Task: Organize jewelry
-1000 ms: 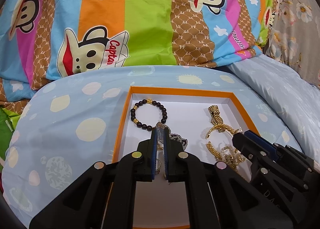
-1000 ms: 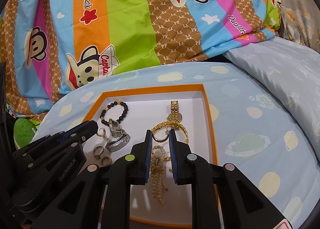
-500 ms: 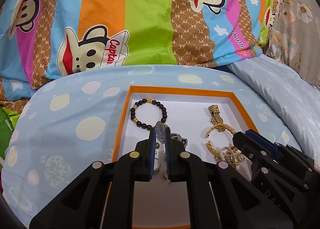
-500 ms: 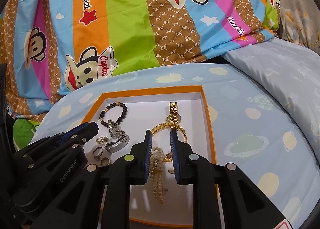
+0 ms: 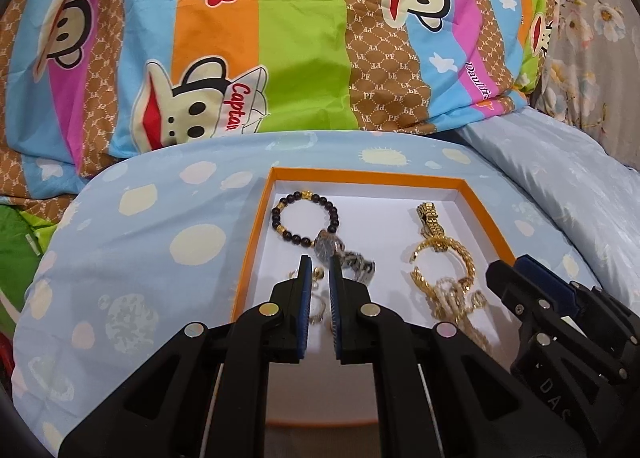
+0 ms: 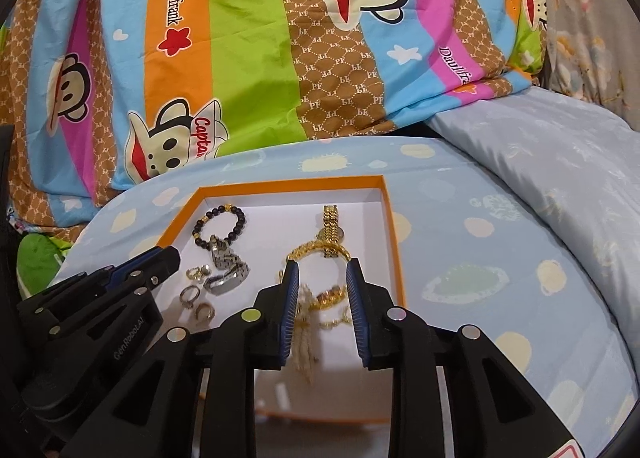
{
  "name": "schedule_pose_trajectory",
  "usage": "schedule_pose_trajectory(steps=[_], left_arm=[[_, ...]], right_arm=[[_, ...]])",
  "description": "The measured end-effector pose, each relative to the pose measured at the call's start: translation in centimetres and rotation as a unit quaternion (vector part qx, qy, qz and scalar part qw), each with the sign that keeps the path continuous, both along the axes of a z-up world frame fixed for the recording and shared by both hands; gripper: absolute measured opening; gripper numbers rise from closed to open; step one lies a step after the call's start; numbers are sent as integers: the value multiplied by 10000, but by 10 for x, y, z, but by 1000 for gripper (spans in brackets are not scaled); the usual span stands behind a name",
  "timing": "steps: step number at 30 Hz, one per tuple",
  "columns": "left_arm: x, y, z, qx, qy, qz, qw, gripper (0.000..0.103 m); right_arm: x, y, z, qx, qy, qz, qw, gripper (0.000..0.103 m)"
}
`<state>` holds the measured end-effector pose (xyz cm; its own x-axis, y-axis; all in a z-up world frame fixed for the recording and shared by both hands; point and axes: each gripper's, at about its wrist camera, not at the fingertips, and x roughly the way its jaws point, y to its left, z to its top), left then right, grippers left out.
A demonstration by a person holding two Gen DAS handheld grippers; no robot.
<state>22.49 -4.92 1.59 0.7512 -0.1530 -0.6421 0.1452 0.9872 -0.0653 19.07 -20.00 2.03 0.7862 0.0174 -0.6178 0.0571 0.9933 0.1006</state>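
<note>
Jewelry laid out in the orange-rimmed box [image 6: 394, 234], both grippers poised above it.

The pearl strand [image 6: 305, 342] is seen lengthwise between the widely parted fingers of the right gripper [image 6: 322, 306], gold bangle [image 6: 316, 250] just beyond; the left gripper [image 5: 320, 298], narrowly parted and empty, is aligned over the rings [image 6: 196, 298], silver watch [image 6: 228, 274] adjacent.

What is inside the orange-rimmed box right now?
The box holds a dark bead bracelet, a silver watch, small rings, a gold watch and tangled gold chains. Both grippers hide its near end.
</note>
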Motion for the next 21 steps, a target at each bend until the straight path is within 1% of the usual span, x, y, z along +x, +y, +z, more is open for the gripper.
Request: schedule_pose_trajectory(steps=[5, 9, 10, 11, 12, 16, 19, 20, 21], left_arm=[[-33, 6, -2, 212, 52, -30, 9998, 8], [-59, 12, -8, 280, 131, -18, 9995, 8], [-66, 13, -7, 326, 69, 8, 9994, 8], [-71, 13, -8, 379, 75, 39, 9992, 13], [-77, 14, -8, 368, 102, 25, 9993, 16], [-93, 15, -15, 397, 201, 49, 9990, 17], [-103, 18, -15, 340, 205, 92, 9992, 18], [-106, 18, -15, 340, 205, 106, 9992, 23], [-109, 18, -16, 337, 209, 117, 9991, 30]], right_arm=[[-35, -2, -4, 16, 94, -59, 9999, 25], [-62, 3, -10, -26, 213, -62, 9997, 27], [-68, 4, -11, -17, 233, -57, 9997, 28], [-73, 5, -12, -8, 246, -54, 9997, 29], [-78, 5, -13, -17, 262, -72, 9996, 31], [-96, 6, -14, -4, 283, -126, 9995, 33], [-107, 6, -14, 4, 299, -169, 9994, 37], [-110, 7, -14, -2, 301, -172, 9994, 40], [-114, 8, -14, -26, 302, -175, 9994, 42]])
